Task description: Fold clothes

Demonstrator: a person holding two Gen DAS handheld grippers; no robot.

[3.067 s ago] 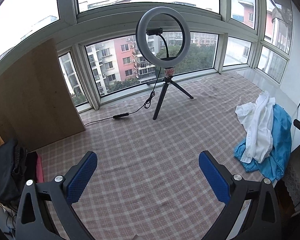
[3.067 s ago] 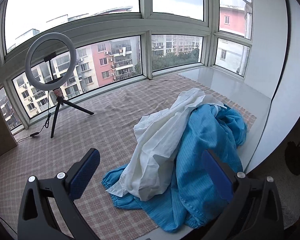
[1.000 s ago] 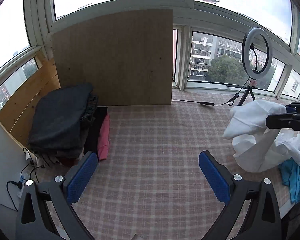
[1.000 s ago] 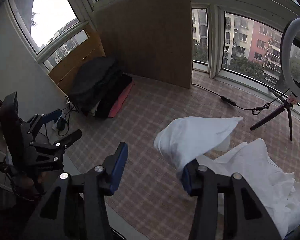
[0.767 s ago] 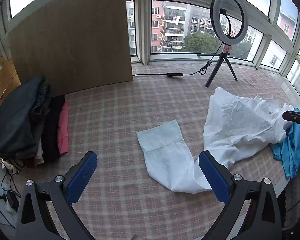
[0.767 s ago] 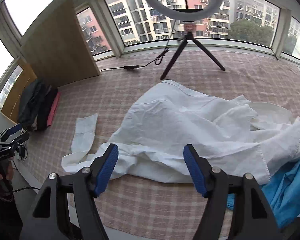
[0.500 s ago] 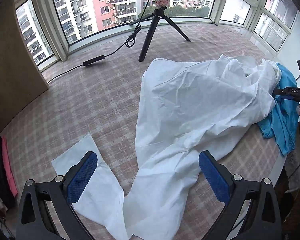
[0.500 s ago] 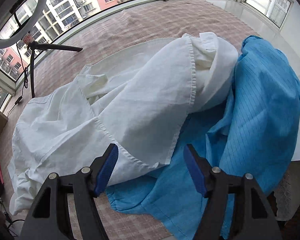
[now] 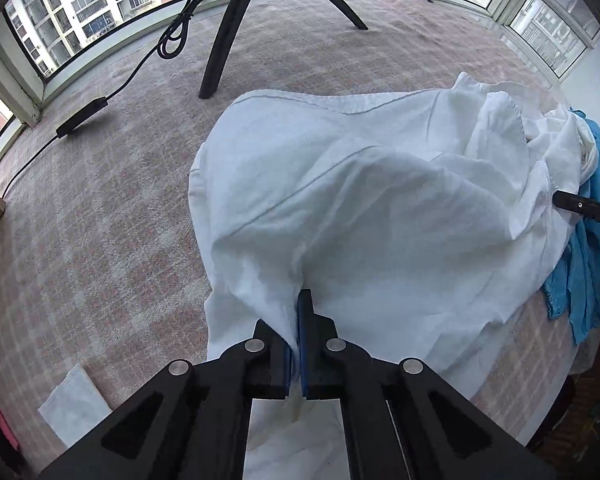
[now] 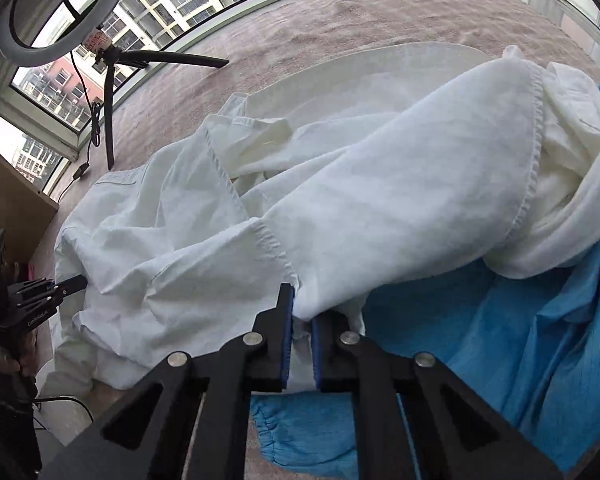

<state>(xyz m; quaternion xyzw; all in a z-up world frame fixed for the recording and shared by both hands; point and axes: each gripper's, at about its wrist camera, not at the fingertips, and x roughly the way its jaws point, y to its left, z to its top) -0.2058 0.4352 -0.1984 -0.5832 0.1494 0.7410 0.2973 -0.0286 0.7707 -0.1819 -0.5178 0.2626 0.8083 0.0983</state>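
A crumpled white garment (image 9: 380, 200) lies spread over the checked cloth surface (image 9: 92, 220). My left gripper (image 9: 297, 312) is shut on a fold at its near edge. In the right wrist view the same white garment (image 10: 340, 200) bunches up over a blue garment (image 10: 520, 340). My right gripper (image 10: 300, 304) is shut on the white garment's hemmed edge, just above the blue one. The right gripper's tip (image 9: 580, 208) shows at the far right of the left wrist view, and the left gripper (image 10: 66, 286) shows at the left of the right wrist view, both on the white fabric.
A ring light on a black tripod (image 10: 112, 80) stands at the back by the windows, its cable (image 9: 100, 100) trailing left. A wooden board (image 10: 8, 196) leans at the left. The blue garment (image 9: 592, 248) hangs over the surface's right edge.
Both grippers were open half a second ago and have come down onto the white garment; each is now shut on its fabric.
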